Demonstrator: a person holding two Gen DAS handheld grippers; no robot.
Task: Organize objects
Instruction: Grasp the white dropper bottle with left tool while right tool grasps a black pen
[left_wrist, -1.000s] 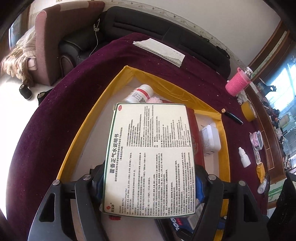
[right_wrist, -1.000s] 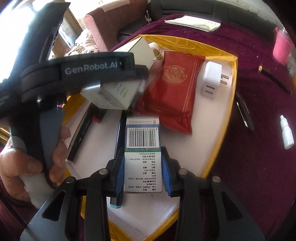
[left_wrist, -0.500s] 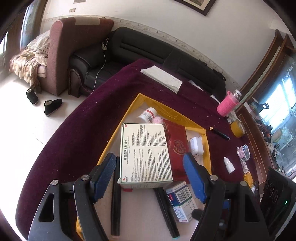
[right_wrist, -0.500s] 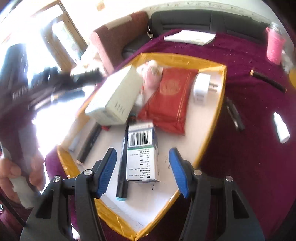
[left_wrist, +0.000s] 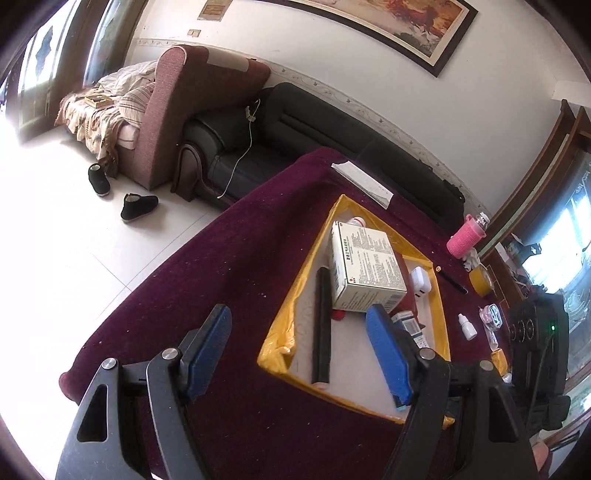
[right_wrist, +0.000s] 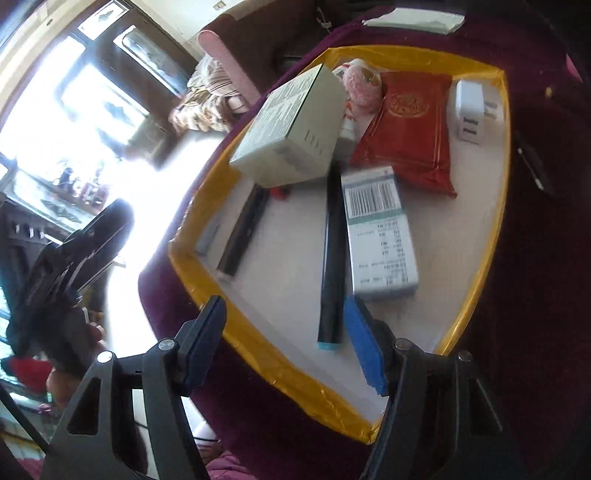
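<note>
The left hand-held gripper (left_wrist: 299, 354) is wide open over the purple table (left_wrist: 236, 280) and holds nothing. The right hand-held gripper (right_wrist: 284, 339) has just been opening, and nothing is between its jaws. The big white box (right_wrist: 291, 133) and the small barcode box (right_wrist: 378, 229) lie in the yellow tray (right_wrist: 484, 258).

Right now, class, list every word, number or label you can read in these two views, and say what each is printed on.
Nothing is sharp enough to quote.
On the large white box: dense printed text, too small to read.
On the small barcode box: a barcode and lines of print, blurred.
On the red pouch: a gold emblem, its characters unreadable.
</note>
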